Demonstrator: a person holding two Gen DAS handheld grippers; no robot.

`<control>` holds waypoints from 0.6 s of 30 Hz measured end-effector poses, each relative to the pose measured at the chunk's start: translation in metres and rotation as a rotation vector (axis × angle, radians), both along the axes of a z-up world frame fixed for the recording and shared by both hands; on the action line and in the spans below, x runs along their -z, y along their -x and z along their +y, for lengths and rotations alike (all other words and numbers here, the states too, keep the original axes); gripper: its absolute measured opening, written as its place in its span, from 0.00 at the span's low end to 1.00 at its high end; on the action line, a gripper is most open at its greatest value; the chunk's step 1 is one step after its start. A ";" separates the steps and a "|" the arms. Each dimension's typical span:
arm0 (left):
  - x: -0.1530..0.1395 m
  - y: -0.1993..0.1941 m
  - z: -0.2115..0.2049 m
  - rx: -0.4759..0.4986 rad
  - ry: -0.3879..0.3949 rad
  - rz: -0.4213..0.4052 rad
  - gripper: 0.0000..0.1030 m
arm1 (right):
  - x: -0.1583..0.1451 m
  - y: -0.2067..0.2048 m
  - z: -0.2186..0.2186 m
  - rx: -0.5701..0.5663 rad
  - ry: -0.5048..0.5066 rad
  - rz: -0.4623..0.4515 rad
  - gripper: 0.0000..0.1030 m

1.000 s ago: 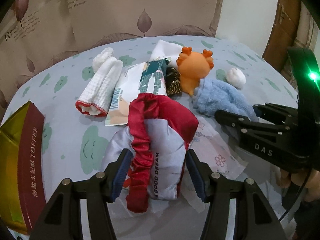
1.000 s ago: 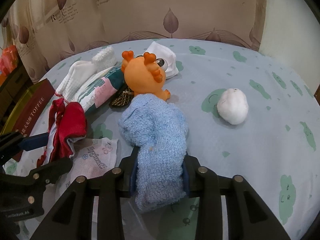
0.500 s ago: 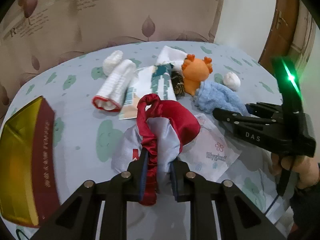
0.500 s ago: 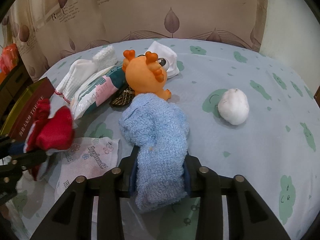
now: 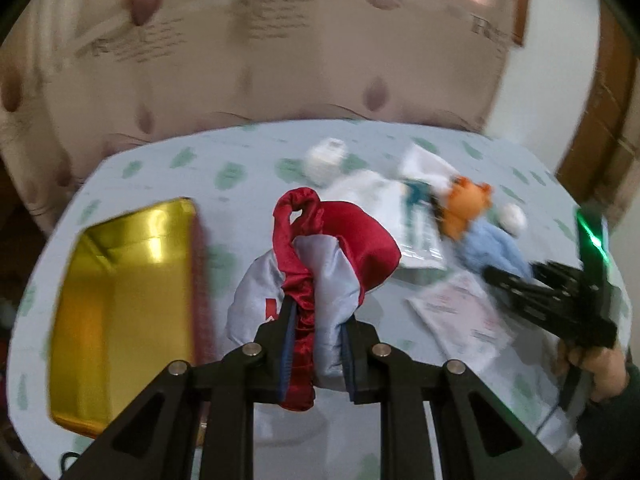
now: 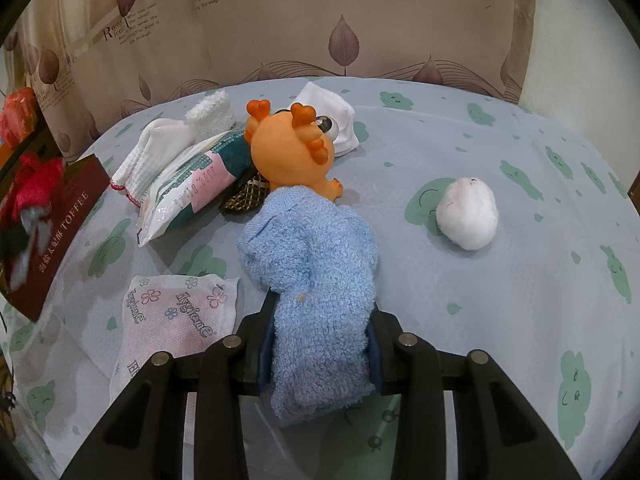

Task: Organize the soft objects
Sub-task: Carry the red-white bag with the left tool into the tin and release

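The left gripper is closed tightly on the red and grey satin pouch, right of the gold box. The right gripper clamps the blue towel on the near bed.

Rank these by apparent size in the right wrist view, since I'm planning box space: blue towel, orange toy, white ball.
1. blue towel, though nearest the camera
2. orange toy
3. white ball
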State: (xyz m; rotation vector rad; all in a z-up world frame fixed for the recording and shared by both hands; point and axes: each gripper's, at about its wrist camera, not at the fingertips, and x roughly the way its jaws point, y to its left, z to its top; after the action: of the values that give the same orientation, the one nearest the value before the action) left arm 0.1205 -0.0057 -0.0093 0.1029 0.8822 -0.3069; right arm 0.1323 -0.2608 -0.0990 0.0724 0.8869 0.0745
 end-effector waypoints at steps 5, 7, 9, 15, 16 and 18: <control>-0.007 -0.022 0.048 -0.128 -0.028 0.001 0.19 | 0.000 0.000 0.000 0.000 0.000 0.000 0.34; -0.005 -0.030 0.069 -0.186 -0.057 0.000 0.19 | 0.000 0.000 0.000 -0.001 0.000 0.000 0.34; -0.003 -0.034 0.089 -0.226 -0.081 -0.005 0.19 | 0.000 0.000 0.000 -0.001 0.000 0.000 0.34; 0.012 -0.048 0.131 -0.311 -0.139 0.025 0.19 | 0.000 0.000 0.001 -0.003 0.008 0.000 0.34; 0.015 -0.050 0.137 -0.320 -0.145 0.029 0.19 | 0.000 0.000 0.001 -0.003 0.009 0.000 0.35; 0.022 -0.054 0.141 -0.332 -0.158 0.045 0.19 | 0.000 0.000 0.001 -0.003 0.008 0.000 0.35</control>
State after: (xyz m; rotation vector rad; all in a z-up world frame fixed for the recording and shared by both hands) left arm 0.1743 0.1348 -0.0314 0.0936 0.9511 0.0708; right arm 0.1320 -0.2594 -0.0990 0.0642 0.8875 0.0736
